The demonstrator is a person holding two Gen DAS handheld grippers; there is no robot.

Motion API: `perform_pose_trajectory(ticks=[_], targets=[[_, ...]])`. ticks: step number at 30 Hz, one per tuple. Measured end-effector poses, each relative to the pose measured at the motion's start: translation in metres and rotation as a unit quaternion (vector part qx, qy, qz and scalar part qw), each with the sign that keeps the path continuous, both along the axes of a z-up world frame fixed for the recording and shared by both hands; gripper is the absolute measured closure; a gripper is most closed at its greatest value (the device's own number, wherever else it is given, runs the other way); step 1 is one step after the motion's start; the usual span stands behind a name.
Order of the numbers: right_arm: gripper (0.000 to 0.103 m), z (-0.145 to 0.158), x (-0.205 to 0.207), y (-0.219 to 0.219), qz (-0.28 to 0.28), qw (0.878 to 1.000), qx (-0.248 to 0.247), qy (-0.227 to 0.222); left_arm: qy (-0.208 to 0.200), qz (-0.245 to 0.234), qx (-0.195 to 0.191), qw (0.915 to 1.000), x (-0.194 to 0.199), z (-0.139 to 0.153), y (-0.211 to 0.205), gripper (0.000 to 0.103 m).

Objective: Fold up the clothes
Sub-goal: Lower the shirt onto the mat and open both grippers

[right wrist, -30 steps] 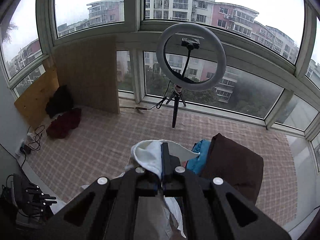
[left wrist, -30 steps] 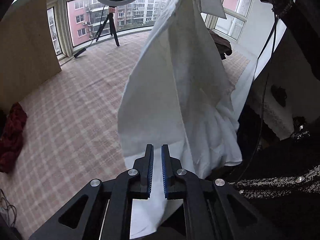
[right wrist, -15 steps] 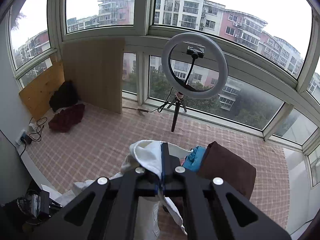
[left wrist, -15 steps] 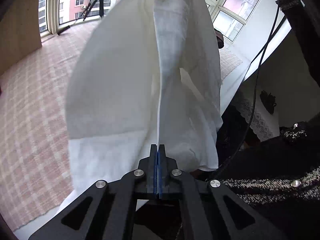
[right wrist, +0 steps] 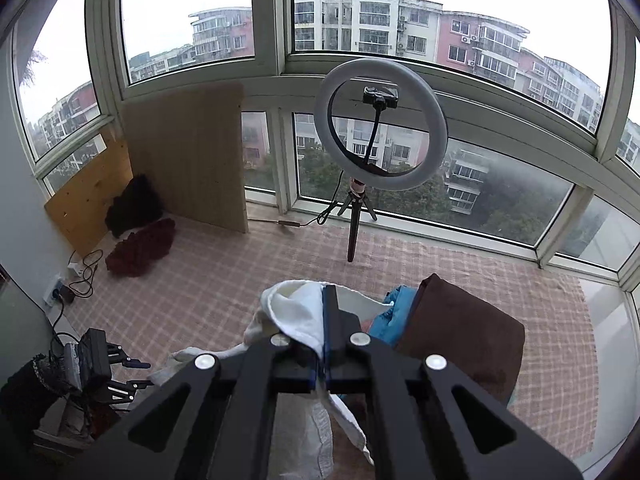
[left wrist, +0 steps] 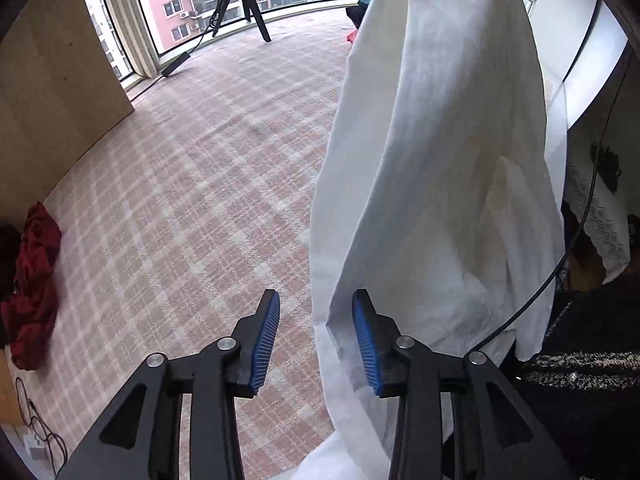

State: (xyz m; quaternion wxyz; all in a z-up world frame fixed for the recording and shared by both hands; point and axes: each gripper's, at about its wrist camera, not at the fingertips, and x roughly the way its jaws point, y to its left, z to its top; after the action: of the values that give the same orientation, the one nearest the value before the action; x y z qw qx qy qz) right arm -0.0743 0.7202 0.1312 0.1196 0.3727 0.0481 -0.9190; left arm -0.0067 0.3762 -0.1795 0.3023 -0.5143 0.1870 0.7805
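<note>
A white garment (left wrist: 436,168) hangs from the top right of the left wrist view down to the checked carpet. My left gripper (left wrist: 316,336) points steeply down beside its lower left edge. The jaws are opening, and the cloth's hem lies between them next to the right pad (left wrist: 364,340), with no pad pressing on it. In the right wrist view my right gripper (right wrist: 325,320) is shut on a bunched top part of the white garment (right wrist: 296,312), which spills over the left finger and hangs below.
A dark red clothes pile (left wrist: 32,288) lies at the left wall by wooden boards (right wrist: 184,160). A ring light on a tripod (right wrist: 378,124) stands by the windows. A brown cloth (right wrist: 460,332) and a blue one (right wrist: 396,312) lie right. A dark tweed sleeve (left wrist: 580,380) is nearby.
The left gripper, closed half a second ago in front of the hanging cloth, now has its jaws apart and has dropped lower, with the garment shifted to its right. The right gripper keeps its grip.
</note>
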Motion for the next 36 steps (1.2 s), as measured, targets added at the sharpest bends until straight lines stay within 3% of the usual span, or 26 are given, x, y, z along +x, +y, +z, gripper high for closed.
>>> perform_pose_trajectory(ticks=[4,9,11,12,16,19,22,24,27,29,32,33,34,35,36], targets=[[0.101,0.005,0.002,0.007,-0.004,1.0,-0.01,0.002,-0.024,-0.019,0.011,0.9995,-0.005,-0.016,0.003,0.05],[0.101,0.011,0.008,0.011,-0.002,1.0,-0.015,0.004,-0.09,-0.026,0.08,0.9924,-0.016,-0.034,-0.002,0.051],[0.101,0.013,0.011,0.012,-0.005,1.0,-0.01,0.003,-0.131,-0.023,0.106,0.9854,-0.015,-0.039,-0.004,0.074],[0.101,0.013,0.011,0.012,-0.006,1.0,-0.007,0.003,-0.145,-0.022,0.121,0.9819,-0.011,-0.039,-0.005,0.101],[0.101,0.012,0.014,0.016,-0.021,1.0,0.017,0.007,-0.115,-0.007,0.129,0.985,0.022,-0.004,-0.016,0.102],[0.101,0.017,0.019,0.029,-0.03,0.999,0.002,0.012,-0.063,0.03,0.098,0.9927,0.044,0.042,-0.039,0.102],[0.101,0.037,0.032,0.037,-0.019,0.999,-0.026,0.037,0.045,0.082,0.063,0.9936,0.068,0.123,-0.077,0.102],[0.102,0.059,0.048,0.04,-0.001,0.996,-0.063,0.07,0.138,0.122,0.04,0.9821,0.085,0.188,-0.104,0.102],[0.101,0.095,0.073,0.041,0.027,0.984,-0.123,0.128,0.261,0.172,0.019,0.9497,0.116,0.27,-0.136,0.102],[0.101,0.102,0.072,0.025,0.031,0.986,-0.107,0.127,0.274,0.19,-0.02,0.9427,0.119,0.291,-0.138,0.102],[0.102,0.12,0.07,0.002,0.047,0.99,-0.071,0.112,0.304,0.193,-0.041,0.9321,0.137,0.324,-0.134,0.102],[0.102,0.139,0.077,0.002,0.058,0.986,-0.091,0.123,0.314,0.194,-0.048,0.9282,0.143,0.335,-0.133,0.102],[0.102,0.161,0.089,0.004,0.062,0.98,-0.107,0.153,0.337,0.198,-0.039,0.9197,0.152,0.345,-0.132,0.102],[0.102,0.184,0.105,0.007,0.062,0.972,-0.121,0.19,0.344,0.2,-0.027,0.9173,0.158,0.348,-0.13,0.102],[0.102,0.202,0.118,0.01,0.065,0.963,-0.138,0.22,0.331,0.195,-0.031,0.9229,0.154,0.335,-0.127,0.102]])
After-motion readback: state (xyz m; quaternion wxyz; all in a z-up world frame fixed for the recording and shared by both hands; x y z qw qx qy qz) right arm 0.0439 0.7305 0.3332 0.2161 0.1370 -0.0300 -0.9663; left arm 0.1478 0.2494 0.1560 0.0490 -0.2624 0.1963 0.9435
